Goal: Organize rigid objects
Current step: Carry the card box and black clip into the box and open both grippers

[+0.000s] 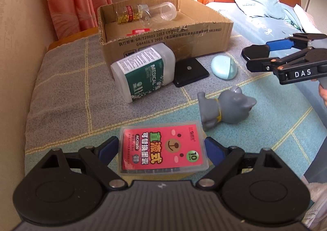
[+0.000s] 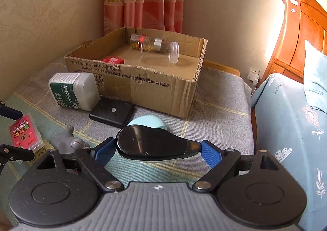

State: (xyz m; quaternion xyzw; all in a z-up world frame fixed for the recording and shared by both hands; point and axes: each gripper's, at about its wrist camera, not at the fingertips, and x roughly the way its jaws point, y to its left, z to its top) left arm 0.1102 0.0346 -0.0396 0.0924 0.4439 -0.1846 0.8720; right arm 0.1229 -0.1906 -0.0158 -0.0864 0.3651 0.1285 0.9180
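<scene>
Two grips at once: my left gripper (image 1: 162, 147) clamps the flat plastic case (image 1: 163, 149), pink label reading "10", light, stiff and slick, best pinched on its long edges. My right gripper (image 2: 156, 149) squeezes a glossy black gadget (image 2: 153, 143) above the blanket, short of the cardboard box (image 2: 163, 92) printed "GB4806.9 2023".

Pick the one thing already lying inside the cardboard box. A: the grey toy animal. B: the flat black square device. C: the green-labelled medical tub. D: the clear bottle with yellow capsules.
D: the clear bottle with yellow capsules lies on the floor of the cardboard box, while the other three rest on the blanket outside it.
</scene>
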